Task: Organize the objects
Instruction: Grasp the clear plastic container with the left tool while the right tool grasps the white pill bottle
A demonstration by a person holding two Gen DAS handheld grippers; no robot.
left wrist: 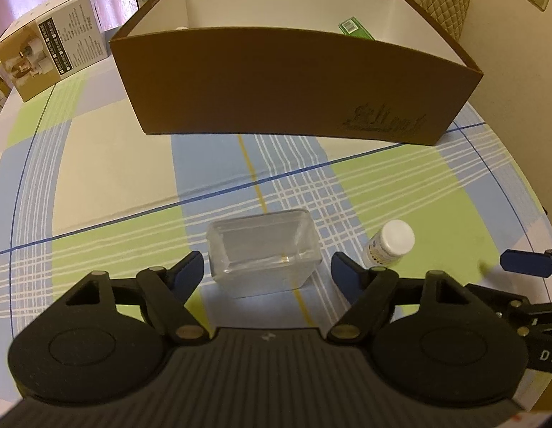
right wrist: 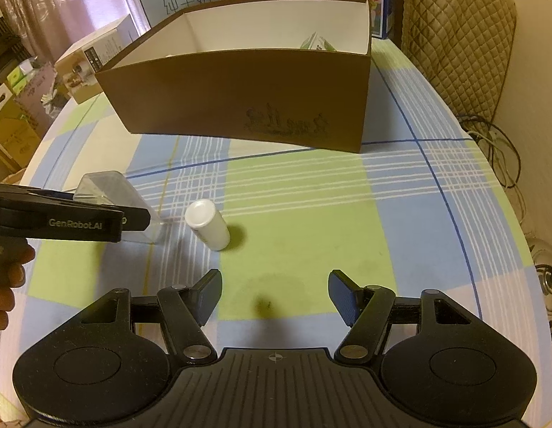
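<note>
Clear plastic tub [left wrist: 263, 249] is sitting on the checked counter [left wrist: 97, 164], between the spread jaws of the left gripper [left wrist: 265, 267], which are flanking it without yet pressing. Just right, a white bottle [right wrist: 208, 224] is standing, also waiting. Far behind, the brown box [left wrist: 276, 82] is already holding a green packet [left wrist: 356, 28], so sorting looks partly done. The right gripper [right wrist: 274, 294] is hovering, tilted down, jaws released over bare cloth.
</note>
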